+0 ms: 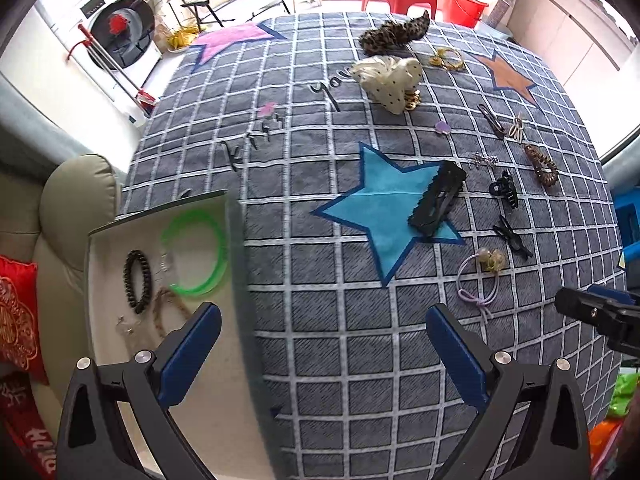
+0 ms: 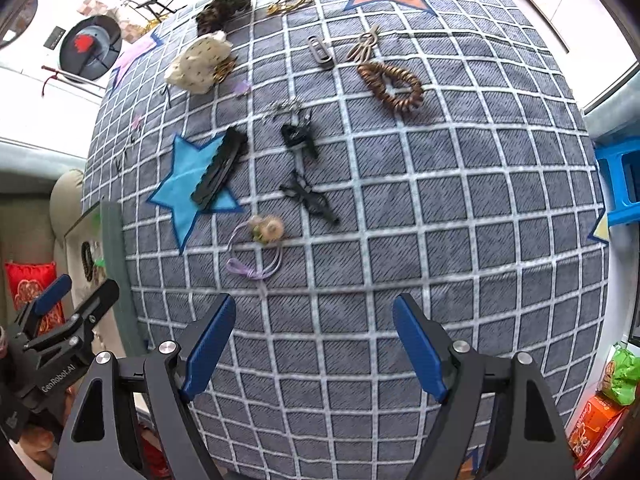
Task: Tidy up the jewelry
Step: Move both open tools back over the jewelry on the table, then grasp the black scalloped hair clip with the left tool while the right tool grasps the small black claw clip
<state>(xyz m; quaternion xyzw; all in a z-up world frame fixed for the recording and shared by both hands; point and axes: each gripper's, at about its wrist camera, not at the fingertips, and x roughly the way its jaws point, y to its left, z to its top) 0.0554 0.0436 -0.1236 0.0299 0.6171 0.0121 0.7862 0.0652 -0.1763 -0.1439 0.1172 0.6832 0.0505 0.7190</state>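
Hair accessories lie on a grey checked cloth (image 1: 340, 360). A white box (image 1: 104, 280) at the left edge holds green bangles (image 1: 218, 256), a black coil tie (image 1: 137, 282) and a chain. My left gripper (image 1: 322, 320) is open and empty beside the box. My right gripper (image 2: 314, 312) is open and empty, just short of a lilac elastic with beads (image 2: 256, 252), which also shows in the left wrist view (image 1: 478, 276). Beyond lie a black barrette (image 2: 218, 170), small black clips (image 2: 310, 200), a black claw clip (image 2: 298, 136) and a brown coil tie (image 2: 390, 86).
A cream scrunchie (image 1: 390, 76), a leopard scrunchie (image 1: 394, 32) and gold pieces (image 1: 448, 58) lie at the far side. A beige sofa arm (image 1: 76, 188) and red cushion (image 1: 18, 312) are left. A blue stool (image 2: 620, 180) stands right.
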